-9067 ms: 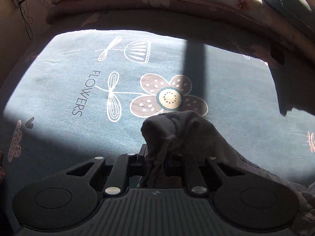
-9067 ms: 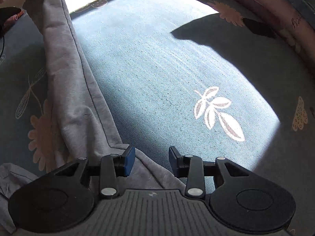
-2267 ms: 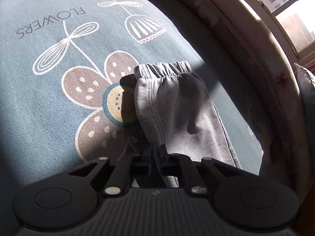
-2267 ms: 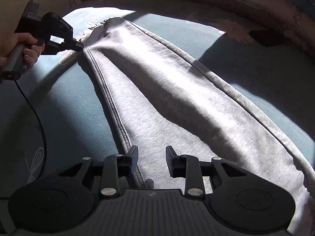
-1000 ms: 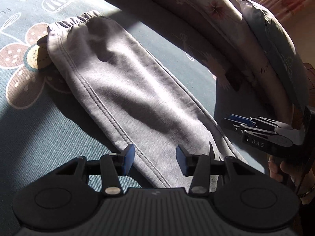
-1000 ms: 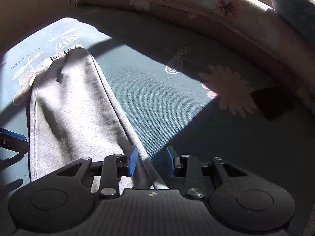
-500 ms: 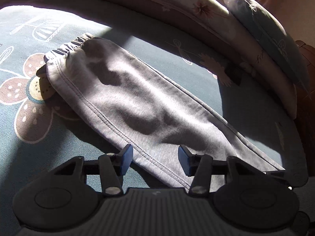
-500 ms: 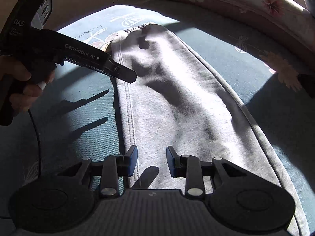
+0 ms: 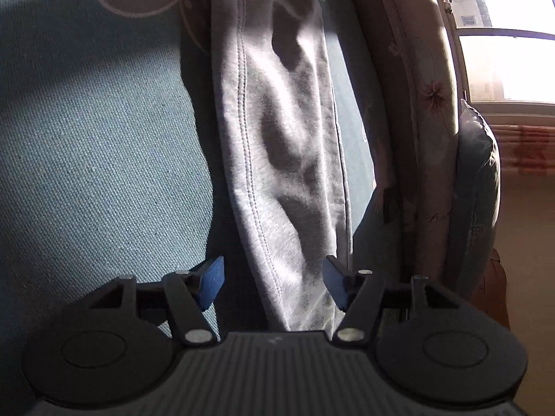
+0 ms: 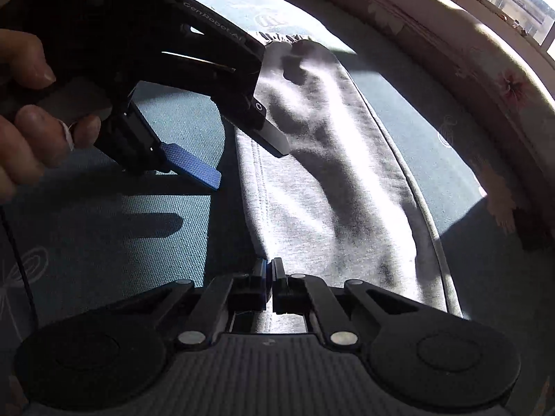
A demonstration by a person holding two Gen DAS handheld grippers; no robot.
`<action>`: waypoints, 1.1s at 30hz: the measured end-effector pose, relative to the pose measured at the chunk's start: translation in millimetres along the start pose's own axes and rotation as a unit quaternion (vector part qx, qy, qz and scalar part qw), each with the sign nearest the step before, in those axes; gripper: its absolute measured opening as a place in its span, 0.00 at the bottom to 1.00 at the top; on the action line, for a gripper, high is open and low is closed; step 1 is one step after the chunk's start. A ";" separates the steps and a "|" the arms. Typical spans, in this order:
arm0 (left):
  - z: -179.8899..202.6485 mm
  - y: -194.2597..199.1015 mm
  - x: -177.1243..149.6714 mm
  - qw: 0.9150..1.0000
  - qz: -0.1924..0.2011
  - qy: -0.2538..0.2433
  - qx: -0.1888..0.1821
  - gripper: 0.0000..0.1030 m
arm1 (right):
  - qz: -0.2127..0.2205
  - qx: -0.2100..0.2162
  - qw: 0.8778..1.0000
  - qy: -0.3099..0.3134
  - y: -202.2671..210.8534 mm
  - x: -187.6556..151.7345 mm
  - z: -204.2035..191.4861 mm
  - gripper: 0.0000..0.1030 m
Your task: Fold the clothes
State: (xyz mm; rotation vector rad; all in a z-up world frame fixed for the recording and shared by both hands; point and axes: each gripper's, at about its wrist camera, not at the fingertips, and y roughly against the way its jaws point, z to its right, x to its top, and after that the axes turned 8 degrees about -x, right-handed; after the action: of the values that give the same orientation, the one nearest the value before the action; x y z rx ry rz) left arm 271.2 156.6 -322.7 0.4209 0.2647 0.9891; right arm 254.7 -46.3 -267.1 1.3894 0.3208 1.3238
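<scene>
The grey trousers [image 10: 333,180] lie stretched out flat on the blue flower-printed bed cover [image 9: 97,159], their gathered cuff at the far end, 1 long strip running away from both cameras. Left of the trousers, a hand [image 10: 31,118] holds the left gripper [image 9: 274,277] low over their near part; its jaws are opening, the cloth lies between the blue pads [image 9: 212,279] and they do not press it. At the trousers' near left seam, the right gripper [image 10: 270,270] has its jaws closed, pinching the edge. Right of the trousers runs a floral cushion edge [image 9: 430,104].
</scene>
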 end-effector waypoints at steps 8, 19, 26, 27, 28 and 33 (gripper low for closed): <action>10.4 -29.8 11.7 0.999 0.020 0.003 -0.025 0.00 | 0.007 0.051 0.993 -0.107 13.1 5.5 37.2 0.03; 12.5 -7.5 17.6 0.995 0.025 -0.067 0.065 0.02 | 0.019 0.094 0.985 -0.144 16.0 4.1 46.3 0.20; 24.3 24.4 39.4 0.989 0.063 -0.096 0.088 0.40 | -0.008 0.027 0.986 -0.162 -7.4 1.4 74.0 0.27; 28.7 31.1 43.2 0.985 0.077 -0.111 0.107 0.42 | -0.012 0.017 0.986 -0.167 -11.8 -0.4 78.4 0.27; 33.7 38.8 47.3 0.980 0.091 -0.129 0.124 0.42 | -0.016 0.009 0.985 -0.172 -15.6 -2.0 82.6 0.27; 64.5 46.8 66.4 0.944 0.127 -0.268 0.147 0.45 | -0.009 -0.024 0.985 -0.169 -37.0 -6.1 100.0 0.28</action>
State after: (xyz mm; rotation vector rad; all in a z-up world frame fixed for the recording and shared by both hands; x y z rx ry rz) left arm 297.1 221.1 -245.7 0.9958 -0.1439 1.0480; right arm 351.8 -90.1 -273.9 1.5360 0.0718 1.0514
